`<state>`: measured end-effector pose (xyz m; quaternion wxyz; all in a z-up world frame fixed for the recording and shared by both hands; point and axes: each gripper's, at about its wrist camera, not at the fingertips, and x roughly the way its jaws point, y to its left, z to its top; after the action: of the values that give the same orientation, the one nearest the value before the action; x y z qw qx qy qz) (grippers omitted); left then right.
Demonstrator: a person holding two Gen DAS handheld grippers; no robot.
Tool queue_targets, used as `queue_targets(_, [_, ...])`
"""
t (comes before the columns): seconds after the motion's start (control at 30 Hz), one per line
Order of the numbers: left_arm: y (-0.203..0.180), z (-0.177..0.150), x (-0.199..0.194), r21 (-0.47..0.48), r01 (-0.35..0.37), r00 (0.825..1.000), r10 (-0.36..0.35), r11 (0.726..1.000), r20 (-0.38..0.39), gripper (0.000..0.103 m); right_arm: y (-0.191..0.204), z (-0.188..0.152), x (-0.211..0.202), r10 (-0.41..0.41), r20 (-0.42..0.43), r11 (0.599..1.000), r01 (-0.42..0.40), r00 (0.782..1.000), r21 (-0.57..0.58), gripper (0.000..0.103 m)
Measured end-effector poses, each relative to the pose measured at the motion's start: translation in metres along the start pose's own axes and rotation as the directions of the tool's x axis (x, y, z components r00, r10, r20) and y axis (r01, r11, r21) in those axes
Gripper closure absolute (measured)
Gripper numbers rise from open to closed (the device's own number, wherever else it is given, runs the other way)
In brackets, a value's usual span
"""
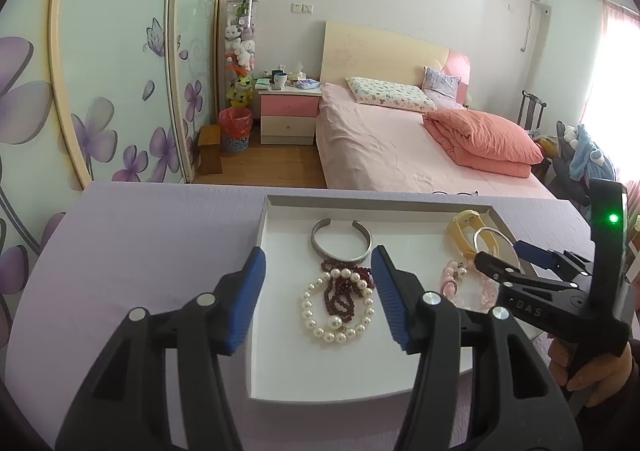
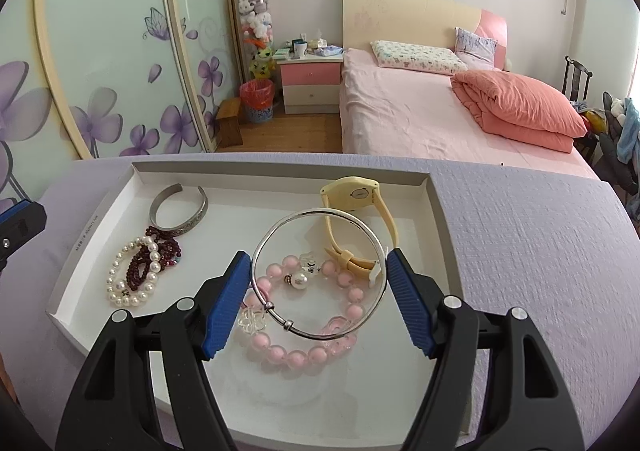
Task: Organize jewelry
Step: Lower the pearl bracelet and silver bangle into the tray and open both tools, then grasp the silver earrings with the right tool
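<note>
A white tray [image 2: 100, 211] on a lilac table holds the jewelry. At its left lie a grey cuff bangle [image 2: 180, 211], a dark red bead string [image 2: 154, 257] and a pearl bracelet [image 2: 130, 279]. At its right lie a yellow watch [image 2: 356, 193] and a pink bead bracelet [image 2: 304, 351]. My right gripper [image 2: 318, 271] holds a thin silver bangle [image 2: 280, 231] between its pads, above the pink bracelet. My left gripper [image 1: 318, 283] is open and empty above the pearl bracelet [image 1: 320, 325]; the tray [image 1: 280, 379] and cuff [image 1: 340, 253] show there too.
The lilac table [image 2: 520, 251] stretches to the right of the tray and to its left [image 1: 140, 251]. Behind it are a pink bed [image 2: 420, 119], a nightstand [image 2: 310, 83] and a flowered wardrobe [image 2: 100, 71].
</note>
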<state>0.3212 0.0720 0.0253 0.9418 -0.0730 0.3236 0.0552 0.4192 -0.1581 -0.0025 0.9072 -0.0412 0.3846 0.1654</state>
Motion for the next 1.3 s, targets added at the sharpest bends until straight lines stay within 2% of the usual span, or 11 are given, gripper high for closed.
queue_targets(0.23, [-0.001,-0.003,0.001,0.002,0.004,1.000,-0.004,1.000,-0.006,0.046,0.001,-0.002,0.008,0.004,-0.009,1.000,-0.004,1.000,0.007,0.031])
queue_targets(0.27, [-0.001,-0.004,0.000,0.002,0.005,1.000,-0.005,1.000,-0.007,0.045,0.001,-0.002,0.008,0.007,-0.010,1.000,-0.007,1.000,0.009,0.029])
queue_targets(0.33, [-0.003,-0.004,0.001,0.004,0.003,1.000,-0.003,1.000,-0.007,0.043,-0.001,-0.003,0.005,0.009,0.001,1.000,-0.009,1.000,0.012,0.019])
queue_targets(0.73, [0.000,-0.017,-0.021,-0.012,0.010,1.000,-0.010,1.000,-0.004,0.042,-0.019,-0.016,-0.039,-0.007,0.050,0.999,0.004,0.999,0.050,0.019])
queue_targets(0.87, [0.001,-0.026,-0.041,-0.011,0.013,1.000,-0.013,1.000,0.008,0.041,-0.026,-0.029,-0.060,-0.008,0.060,0.998,0.004,0.998,0.067,0.021])
queue_targets(1.0, [0.006,-0.039,-0.059,-0.018,0.018,1.000,-0.018,1.000,0.013,0.038,-0.029,-0.048,-0.075,-0.007,0.052,0.997,0.003,0.999,0.079,0.027])
queue_targets(1.13, [0.011,-0.056,-0.077,-0.031,0.032,0.999,-0.032,0.999,0.005,0.038,-0.027,-0.074,-0.077,-0.010,0.008,0.998,0.010,1.000,0.062,0.034])
queue_targets(1.3, [0.011,-0.076,-0.090,-0.033,0.054,0.998,-0.055,0.998,-0.015,0.038,-0.017,-0.105,-0.069,0.006,-0.070,1.000,-0.005,0.997,0.023,0.037])
